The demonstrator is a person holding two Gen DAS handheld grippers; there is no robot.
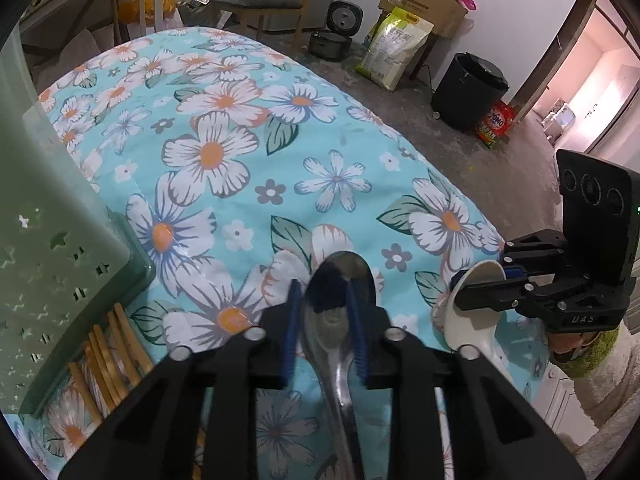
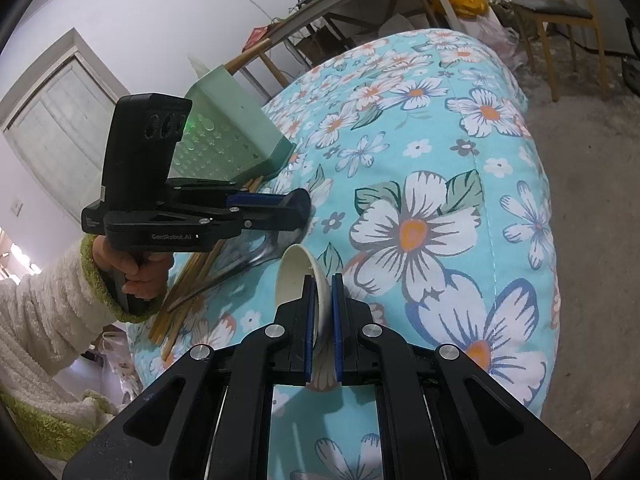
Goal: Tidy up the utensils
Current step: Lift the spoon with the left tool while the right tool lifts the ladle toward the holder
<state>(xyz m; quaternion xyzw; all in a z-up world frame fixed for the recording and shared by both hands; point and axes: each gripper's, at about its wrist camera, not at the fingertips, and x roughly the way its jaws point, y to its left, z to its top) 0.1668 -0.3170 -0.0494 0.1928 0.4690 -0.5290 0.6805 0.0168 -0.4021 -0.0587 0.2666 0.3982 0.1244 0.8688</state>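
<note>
**Steel spoon in my left tongs, white spoon in my right, holder off to the left**

Steel first: my left gripper (image 1: pixel 324 328) is closed on the metal spoon (image 1: pixel 340 292), blue pads on either side of the bowl's rear, bowl pointing forward, handle running straight back under the tool. Long axis follows the fingers.

My right gripper (image 2: pixel 322 320) is clamped on the white ceramic spoon (image 2: pixel 304 276), held on edge, bowl forward, handle trailing back between the pads. From the left camera the same spoon (image 1: pixel 476 312) sits just right of my left tool.

Outward: a bundle of wooden chopsticks (image 1: pixel 106 356) lies on the floral tablecloth (image 1: pixel 248 128), close to my left side and touching or nearly touching the foot of the green utensil holder (image 1: pixel 60 248).

Key relation, as I judge it: the holder stands left of both tools, nearer the left one (image 2: pixel 276 206). Its opening faces up, so either spoon likely needs tipping handle-down before going in. Left arm has the shorter path; the right must reach across the left
</note>
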